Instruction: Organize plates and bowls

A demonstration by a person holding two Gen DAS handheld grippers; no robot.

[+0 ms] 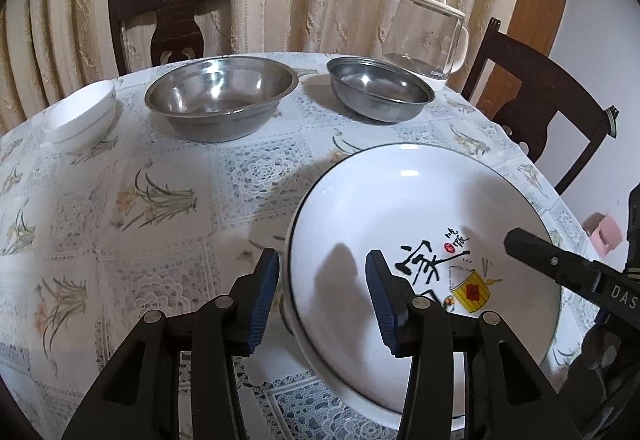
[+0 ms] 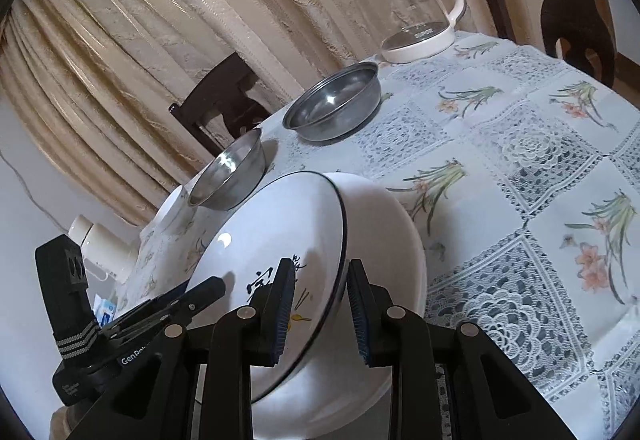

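From the left wrist, our left gripper (image 1: 322,300) stands wide open astride the near rim of the white plate (image 1: 420,208), one pad outside it, one over its well; nothing is clamped yet. The big steel bowl (image 1: 222,96) and small steel bowl (image 1: 378,88) sit well ahead.

From the right wrist, our right gripper (image 2: 320,310) likewise straddles the plate's dark-edged rim, jaws apart, gripping nothing. We should close both evenly on the rim, then lift level, or the glazed edge may slip.

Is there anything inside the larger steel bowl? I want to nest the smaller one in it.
No. In the left wrist view the larger steel bowl shows only its bare shiny inside, as does the smaller steel bowl beside it.
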